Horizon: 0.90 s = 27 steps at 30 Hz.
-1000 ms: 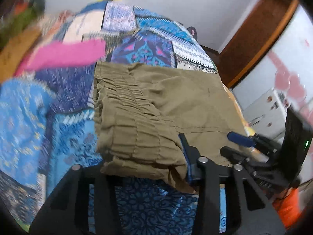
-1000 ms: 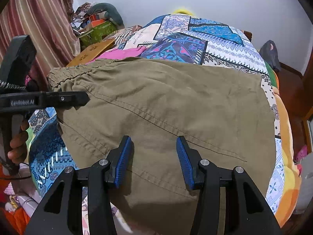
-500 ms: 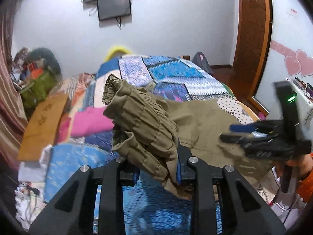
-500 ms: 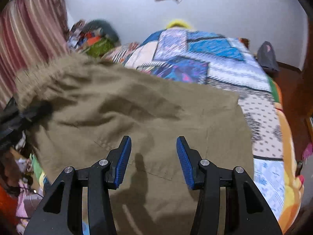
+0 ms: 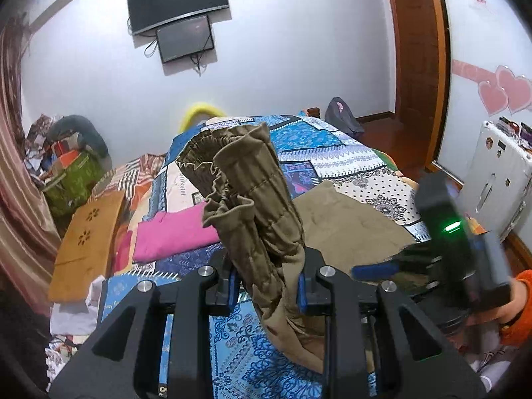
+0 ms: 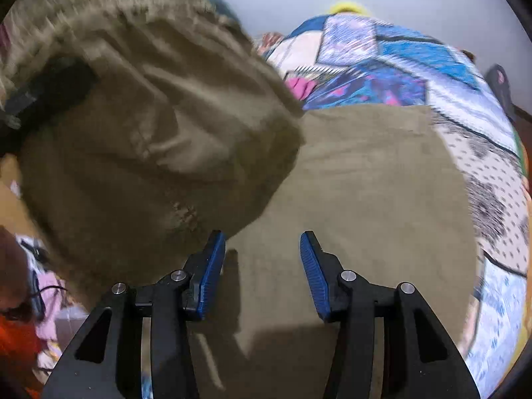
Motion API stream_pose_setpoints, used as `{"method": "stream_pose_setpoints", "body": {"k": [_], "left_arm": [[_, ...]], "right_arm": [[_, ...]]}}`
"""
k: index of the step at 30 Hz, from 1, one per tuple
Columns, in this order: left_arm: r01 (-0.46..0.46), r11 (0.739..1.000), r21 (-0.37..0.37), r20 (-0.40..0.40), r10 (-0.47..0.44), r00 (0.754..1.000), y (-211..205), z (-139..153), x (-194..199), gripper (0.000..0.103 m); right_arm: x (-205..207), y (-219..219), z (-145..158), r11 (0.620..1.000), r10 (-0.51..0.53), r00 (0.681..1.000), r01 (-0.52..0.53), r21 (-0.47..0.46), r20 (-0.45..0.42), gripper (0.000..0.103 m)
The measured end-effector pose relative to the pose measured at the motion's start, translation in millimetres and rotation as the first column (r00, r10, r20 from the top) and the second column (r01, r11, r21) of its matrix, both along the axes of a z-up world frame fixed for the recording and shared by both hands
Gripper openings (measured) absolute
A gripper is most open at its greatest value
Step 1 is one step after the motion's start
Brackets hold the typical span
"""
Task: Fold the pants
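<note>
The olive pants [image 5: 256,199] lie on the patchwork bed. My left gripper [image 5: 266,282] is shut on their gathered elastic waistband and holds it lifted, bunched upright above the bed. The rest of the pants [image 5: 349,226] stays flat on the bedspread. In the right wrist view the lifted waist end [image 6: 143,126] hangs at the left over the flat part [image 6: 365,183]. My right gripper [image 6: 262,266] is open and empty just above the flat fabric; it also shows in the left wrist view [image 5: 375,269] at the right.
A pink garment [image 5: 173,232] lies on the patchwork bedspread [image 5: 326,153] left of the pants. A brown board [image 5: 86,239] and clutter stand at the bed's left side. A white appliance [image 5: 498,193] and a wooden door [image 5: 419,50] are at the right.
My left gripper has closed on the waistband and raised it off the bed, swinging it up and toward the far side. The right gripper stayed open over the flat fabric.
</note>
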<state>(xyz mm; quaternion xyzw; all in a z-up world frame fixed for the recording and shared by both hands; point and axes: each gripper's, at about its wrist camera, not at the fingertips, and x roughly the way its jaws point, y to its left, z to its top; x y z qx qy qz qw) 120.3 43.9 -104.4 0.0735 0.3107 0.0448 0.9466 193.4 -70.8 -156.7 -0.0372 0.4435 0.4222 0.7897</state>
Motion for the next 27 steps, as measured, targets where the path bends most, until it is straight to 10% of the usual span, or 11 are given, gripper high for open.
{"method": "stream_pose_setpoints", "body": {"k": [9, 27], "left_arm": [[0.077, 0.997, 0.008, -0.022, -0.077, 0.997, -35.5, -4.6, 10.2, 0.026], [0.225, 0.972, -0.067, -0.242, -0.234, 0.942, -116.4, -70.0, 29.2, 0.026]], "right_arm": [[-18.3, -95.7, -0.8, 0.981, -0.143, 0.984, 0.155, -0.116, 0.111, 0.045], [-18.0, -114.3, -31.8, 0.977, -0.208, 0.978, 0.208, -0.042, 0.0, 0.046]]}}
